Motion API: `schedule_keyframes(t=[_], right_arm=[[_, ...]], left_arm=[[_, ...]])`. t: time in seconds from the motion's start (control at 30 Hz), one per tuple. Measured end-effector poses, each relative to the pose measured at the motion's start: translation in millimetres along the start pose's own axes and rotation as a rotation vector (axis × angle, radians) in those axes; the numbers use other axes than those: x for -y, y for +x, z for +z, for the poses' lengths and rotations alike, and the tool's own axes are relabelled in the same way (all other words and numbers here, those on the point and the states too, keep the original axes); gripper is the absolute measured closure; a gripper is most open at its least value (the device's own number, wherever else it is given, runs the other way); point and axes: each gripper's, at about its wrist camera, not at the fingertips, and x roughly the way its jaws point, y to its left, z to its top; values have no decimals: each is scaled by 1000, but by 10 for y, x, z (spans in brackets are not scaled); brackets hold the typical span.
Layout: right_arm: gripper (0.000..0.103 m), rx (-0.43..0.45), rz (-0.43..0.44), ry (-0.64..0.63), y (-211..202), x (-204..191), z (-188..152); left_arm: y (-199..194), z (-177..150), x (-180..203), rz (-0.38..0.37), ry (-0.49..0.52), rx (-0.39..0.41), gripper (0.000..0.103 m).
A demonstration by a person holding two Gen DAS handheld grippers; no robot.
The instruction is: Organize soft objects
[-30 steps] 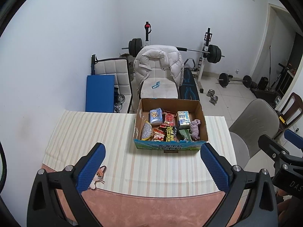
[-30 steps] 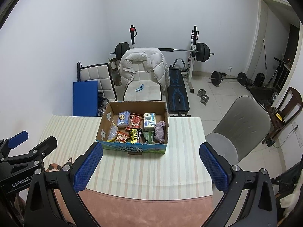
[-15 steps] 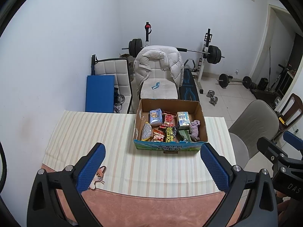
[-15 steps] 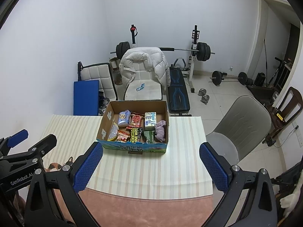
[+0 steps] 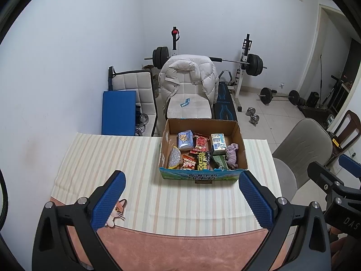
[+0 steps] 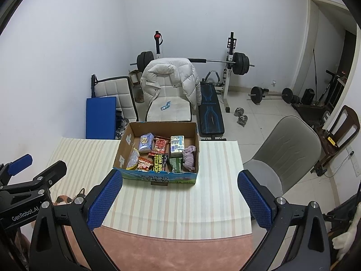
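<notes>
Both the left gripper (image 5: 182, 199) and right gripper (image 6: 179, 199) hover spread wide and empty above the striped-cloth bench (image 5: 108, 158). The brown cardboard box (image 5: 239, 144) on it holds a crumpled mauve cloth (image 5: 232, 154) among snack packets.

Home gym rm: barbell rack (image 5: 242, 67), bench (image 6: 211, 113), dumbbells (image 5: 252, 116).
</notes>
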Motion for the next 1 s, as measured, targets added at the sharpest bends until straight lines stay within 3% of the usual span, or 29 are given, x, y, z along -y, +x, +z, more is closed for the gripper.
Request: schedule_keyframes(t=[1.0], right_arm=[[0, 23, -10, -1, -87, 54, 69]], left_arm=[[-13, 18, -106, -3, 4, 6, 0]])
